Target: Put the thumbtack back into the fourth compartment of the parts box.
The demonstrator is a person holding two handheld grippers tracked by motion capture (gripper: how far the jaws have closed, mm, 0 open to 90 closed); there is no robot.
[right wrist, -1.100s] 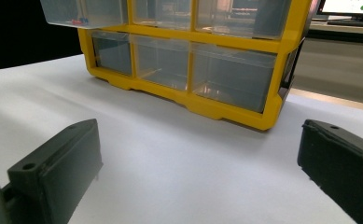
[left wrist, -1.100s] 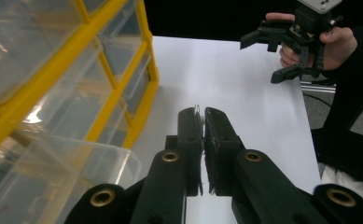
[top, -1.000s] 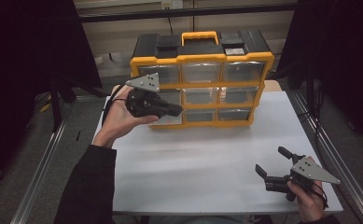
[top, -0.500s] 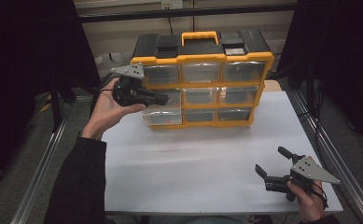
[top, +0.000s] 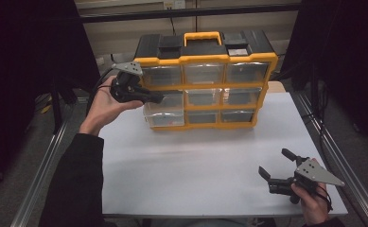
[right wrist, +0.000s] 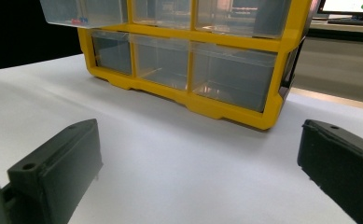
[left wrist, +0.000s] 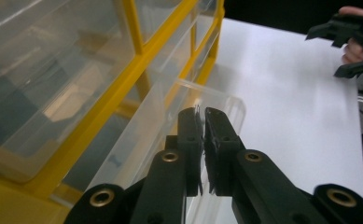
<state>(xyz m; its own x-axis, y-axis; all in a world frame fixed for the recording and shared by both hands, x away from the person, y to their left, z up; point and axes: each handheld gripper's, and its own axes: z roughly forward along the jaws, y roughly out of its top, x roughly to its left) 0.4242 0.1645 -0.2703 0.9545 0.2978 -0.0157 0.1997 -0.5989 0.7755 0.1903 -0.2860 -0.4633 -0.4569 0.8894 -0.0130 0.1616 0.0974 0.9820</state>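
The thin front lip of the clear plastic middle-left drawer [left wrist: 207,100] is clamped by the left gripper [left wrist: 201,135]; the yellow organiser [top: 205,59] lies directly behind it.

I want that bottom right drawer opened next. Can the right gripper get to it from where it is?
Probably yes. The right gripper hangs open near the table's front edge, and bare table lies between it and the bottom right drawer of the organizer. The left gripper is busy at the far-side drawers.
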